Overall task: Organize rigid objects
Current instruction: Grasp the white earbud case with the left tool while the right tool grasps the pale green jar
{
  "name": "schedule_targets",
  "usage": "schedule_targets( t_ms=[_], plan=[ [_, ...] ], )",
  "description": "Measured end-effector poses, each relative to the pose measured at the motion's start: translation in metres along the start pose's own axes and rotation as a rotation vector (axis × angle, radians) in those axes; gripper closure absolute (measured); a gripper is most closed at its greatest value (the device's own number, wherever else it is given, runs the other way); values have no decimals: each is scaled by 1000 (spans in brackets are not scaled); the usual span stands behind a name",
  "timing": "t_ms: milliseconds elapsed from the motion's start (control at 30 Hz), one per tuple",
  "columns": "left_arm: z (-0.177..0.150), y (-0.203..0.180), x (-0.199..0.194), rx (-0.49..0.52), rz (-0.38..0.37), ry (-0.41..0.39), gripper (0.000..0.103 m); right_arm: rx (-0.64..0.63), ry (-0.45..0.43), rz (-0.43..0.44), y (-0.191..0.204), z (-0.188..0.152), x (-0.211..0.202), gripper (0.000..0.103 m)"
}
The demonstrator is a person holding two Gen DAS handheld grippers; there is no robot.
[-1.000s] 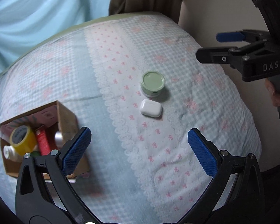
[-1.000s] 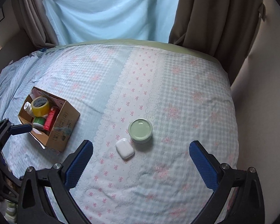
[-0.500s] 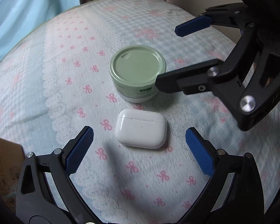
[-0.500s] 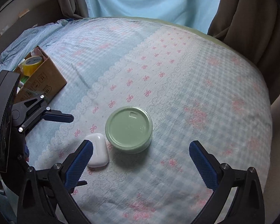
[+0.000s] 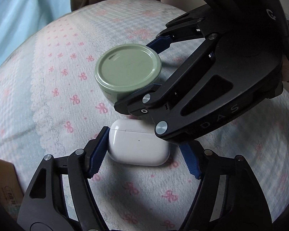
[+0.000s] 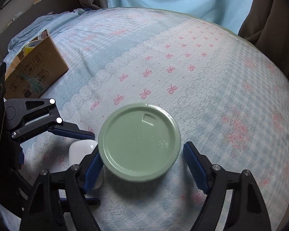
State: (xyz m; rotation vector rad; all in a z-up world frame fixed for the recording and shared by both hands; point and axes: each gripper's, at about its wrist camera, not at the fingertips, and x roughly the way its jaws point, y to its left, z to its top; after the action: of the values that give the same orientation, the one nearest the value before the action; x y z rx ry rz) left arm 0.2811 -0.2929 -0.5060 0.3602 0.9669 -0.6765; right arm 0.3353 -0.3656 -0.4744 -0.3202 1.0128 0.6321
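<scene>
A white earbud case point(image 5: 138, 146) lies on the patterned bedspread, and just beyond it stands a round jar with a green lid point(image 6: 139, 144). My left gripper point(image 5: 144, 144) is low over the case with its jaws closing. The case sits between them: the left pad point(image 5: 100, 150) meets its side and a small gap shows at the right pad point(image 5: 189, 162). My right gripper point(image 6: 140, 150) straddles the green-lidded jar point(image 5: 128, 69), jaws also closing. Its left pad point(image 6: 92, 165) is against the jar and the right pad point(image 6: 194, 165) stands slightly off it.
An open cardboard box point(image 6: 38, 71) holding a yellow tape roll point(image 6: 31, 45) sits on the bed to the left; its corner point(image 5: 2, 182) shows in the left wrist view. Curtains hang beyond the bed's far edge. The two grippers overlap closely.
Both grippers have come down from well above the bed onto the two objects. Their jaws have narrowed from wide open to close around the case and the jar.
</scene>
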Motion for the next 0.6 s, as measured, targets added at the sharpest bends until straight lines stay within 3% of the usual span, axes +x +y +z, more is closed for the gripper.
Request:
schedule_targets(
  t_ms=[67,433,600],
  plan=[
    [2,2,-1,-8,-4,-4,45,-15,1,-10,4,1,0,36],
    [9,8,-4,-12,-19,23,45,14,7,-34,8,3,-8,36],
    [7,13,-27,-36,-17,11,45,56,-2,-48,9,9,-26,36]
  ],
)
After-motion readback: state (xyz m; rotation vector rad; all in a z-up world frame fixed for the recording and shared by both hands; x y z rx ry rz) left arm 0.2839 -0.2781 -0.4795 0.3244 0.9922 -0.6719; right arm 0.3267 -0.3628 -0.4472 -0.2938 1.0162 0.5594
